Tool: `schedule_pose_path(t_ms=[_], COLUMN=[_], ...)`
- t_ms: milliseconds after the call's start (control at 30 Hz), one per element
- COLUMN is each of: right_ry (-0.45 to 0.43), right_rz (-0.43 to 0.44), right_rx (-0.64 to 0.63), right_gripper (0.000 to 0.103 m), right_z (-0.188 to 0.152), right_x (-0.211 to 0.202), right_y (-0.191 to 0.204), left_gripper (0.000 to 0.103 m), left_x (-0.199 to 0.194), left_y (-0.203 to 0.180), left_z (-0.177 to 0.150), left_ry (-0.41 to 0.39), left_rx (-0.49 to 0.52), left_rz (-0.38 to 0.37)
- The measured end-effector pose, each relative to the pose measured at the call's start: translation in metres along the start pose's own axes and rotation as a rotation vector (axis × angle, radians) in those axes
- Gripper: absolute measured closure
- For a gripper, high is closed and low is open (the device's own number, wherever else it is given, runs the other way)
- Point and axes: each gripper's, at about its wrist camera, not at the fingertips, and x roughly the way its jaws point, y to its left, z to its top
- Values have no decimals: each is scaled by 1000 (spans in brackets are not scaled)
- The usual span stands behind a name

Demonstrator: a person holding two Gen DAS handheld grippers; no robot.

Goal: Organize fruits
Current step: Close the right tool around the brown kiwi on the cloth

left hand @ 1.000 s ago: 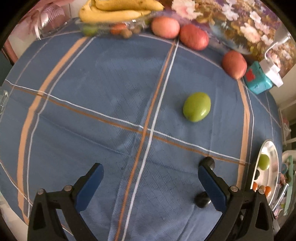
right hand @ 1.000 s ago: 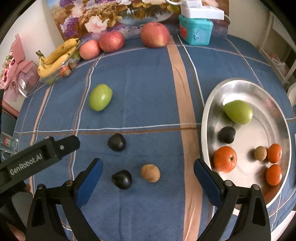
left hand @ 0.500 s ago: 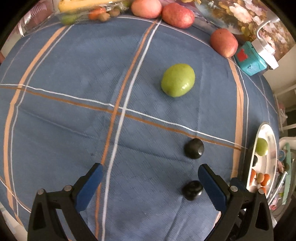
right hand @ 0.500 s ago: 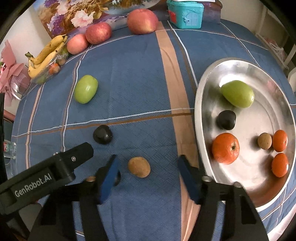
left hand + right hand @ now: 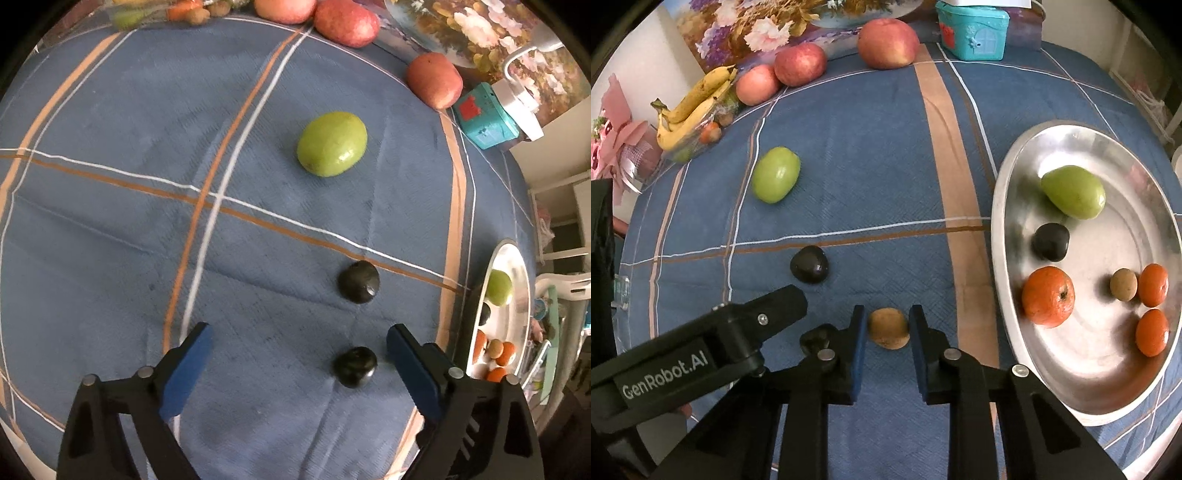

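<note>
The small brown fruit — round and dull-skinned, perhaps a longan or a tiny kiwi, the view is too coarse to say — lies on the blue plaid tablecloth just left of the steel tray. The right gripper has its blue pads either side of it, narrowed to the fruit's width and apparently touching, though a firm clamp I cannot confirm. I judge it light and firm but easily bruised, and round enough to squirt out; the hold belongs across its widest middle, pads level, with modest pressure.

The left gripper hangs with its fingers wide apart over a dark plum-like fruit, which sits close to the right-hand finger rather than centred; a second dark fruit lies beyond it, and a green fruit farther still. Smooth and glossy, these look slippery — centring before closing seems wise.

The tray already holds a green fruit, a dark one, a small brown one and three oranges.
</note>
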Motion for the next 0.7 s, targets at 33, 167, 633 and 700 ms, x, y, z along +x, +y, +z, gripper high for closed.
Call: schedule_pose_path(t_ms=[33,167,633,700], right_ry=[7,10,18,20], right_rz=[-1,-15,15,21], right_rx=[-3,-25,2,5], right_gripper=[79,79,77,76], right_z=[-1,0,-2,-3], right_x=[1,3,5,4], right_y=[1,5,-1,-3], left_gripper=[11,15,19,19], left_x=[1,7,0,0], left_y=[-1,-4,12,12], left_z=[-3,-3,0,1], left_ry=[3,18,28,28], left_rx=[2,-5,-31,-30], left_rz=[-2,-29,-59,-59])
